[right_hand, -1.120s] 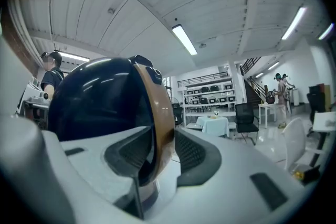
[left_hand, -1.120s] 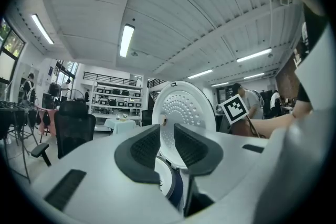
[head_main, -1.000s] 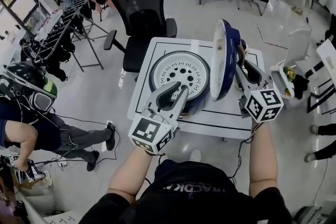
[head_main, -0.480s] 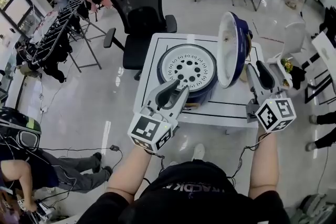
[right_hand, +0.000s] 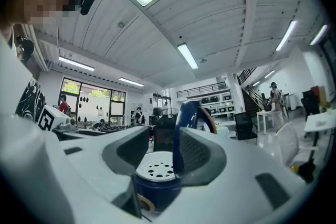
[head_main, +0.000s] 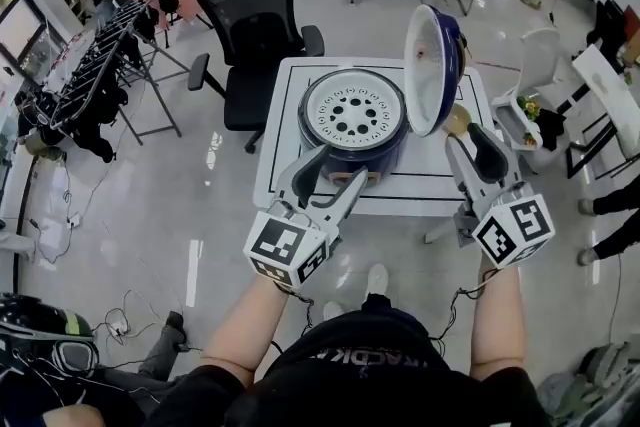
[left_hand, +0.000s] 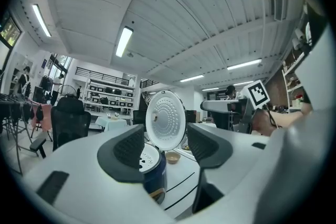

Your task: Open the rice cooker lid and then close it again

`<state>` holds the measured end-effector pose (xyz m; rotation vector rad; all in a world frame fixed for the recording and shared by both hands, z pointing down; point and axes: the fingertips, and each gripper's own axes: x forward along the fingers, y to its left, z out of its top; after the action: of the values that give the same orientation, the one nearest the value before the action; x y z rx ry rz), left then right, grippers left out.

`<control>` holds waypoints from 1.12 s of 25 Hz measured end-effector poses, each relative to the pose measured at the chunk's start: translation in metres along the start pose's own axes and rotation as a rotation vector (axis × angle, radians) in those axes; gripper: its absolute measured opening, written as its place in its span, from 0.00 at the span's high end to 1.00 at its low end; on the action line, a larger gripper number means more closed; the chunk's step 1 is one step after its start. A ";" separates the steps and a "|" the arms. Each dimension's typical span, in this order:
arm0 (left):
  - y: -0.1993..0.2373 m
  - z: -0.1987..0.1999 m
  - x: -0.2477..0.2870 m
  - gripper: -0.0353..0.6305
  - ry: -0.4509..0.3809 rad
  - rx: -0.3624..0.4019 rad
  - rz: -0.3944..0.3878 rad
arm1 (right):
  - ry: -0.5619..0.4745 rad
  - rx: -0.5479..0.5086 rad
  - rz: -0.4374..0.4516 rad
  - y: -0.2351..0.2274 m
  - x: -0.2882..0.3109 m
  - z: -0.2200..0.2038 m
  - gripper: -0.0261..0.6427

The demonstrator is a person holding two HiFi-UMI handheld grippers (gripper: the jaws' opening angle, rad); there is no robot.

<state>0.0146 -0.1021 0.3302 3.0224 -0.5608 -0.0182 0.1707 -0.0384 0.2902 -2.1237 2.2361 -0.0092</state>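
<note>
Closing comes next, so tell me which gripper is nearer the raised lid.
Right. The right gripper is just short of the lid; the left gripper is farther, before the cooker body. Both have just been opening their jaws, nothing between them.

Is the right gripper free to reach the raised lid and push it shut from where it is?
Probably yes. The right gripper, jaws empty and just opening, hangs short of the upright lid with open air between; mind the small bowl beside it.
</note>
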 end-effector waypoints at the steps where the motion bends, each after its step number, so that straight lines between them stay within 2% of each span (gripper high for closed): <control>1: -0.003 -0.001 -0.004 0.57 0.000 -0.001 -0.004 | 0.011 -0.001 0.013 0.008 -0.002 -0.004 0.71; 6: -0.018 -0.002 -0.022 0.56 0.000 0.002 -0.022 | 0.041 0.010 0.049 0.037 -0.015 -0.020 0.68; 12: -0.026 -0.006 -0.039 0.56 0.012 0.009 -0.033 | 0.038 0.023 0.044 0.052 -0.027 -0.021 0.68; 21: -0.027 -0.003 -0.045 0.56 0.013 0.017 -0.049 | 0.022 0.037 0.020 0.053 -0.031 -0.018 0.68; 28: -0.031 0.001 -0.036 0.56 0.006 0.019 -0.066 | 0.011 0.041 -0.013 0.037 -0.032 -0.016 0.68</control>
<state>-0.0080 -0.0609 0.3273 3.0576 -0.4630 -0.0067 0.1346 -0.0047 0.3055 -2.1220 2.2085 -0.0665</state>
